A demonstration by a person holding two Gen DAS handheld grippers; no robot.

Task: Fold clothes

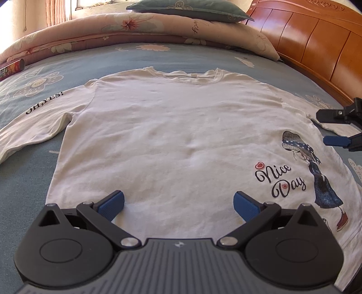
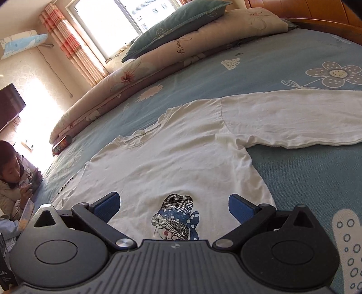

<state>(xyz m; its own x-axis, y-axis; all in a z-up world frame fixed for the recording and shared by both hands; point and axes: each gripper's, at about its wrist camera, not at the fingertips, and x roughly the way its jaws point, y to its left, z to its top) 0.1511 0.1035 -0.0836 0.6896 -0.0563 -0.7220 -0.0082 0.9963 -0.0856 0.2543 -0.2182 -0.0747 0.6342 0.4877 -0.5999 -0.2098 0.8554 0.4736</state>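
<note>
Garment: white long-sleeved shirt [image 1: 176,135], spread flat and face up on the blue floral bedsheet [image 1: 27,181], both sleeves out to the sides.
Left gripper [image 1: 178,201]: jaws wide apart, holding nothing, above the shirt's lower middle.
Right gripper [image 2: 174,203]: jaws wide apart, holding nothing, over the printed girl figure [image 2: 176,217] near the hem.
Background: folded quilt [image 1: 135,29] with a green pillow [image 1: 190,10] on top; a cylindrical can [image 1: 11,69] beside the quilt.

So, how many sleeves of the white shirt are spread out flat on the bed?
2: the left sleeve with the "OH,YES!" print, and the right sleeve beside the right tool.
</note>
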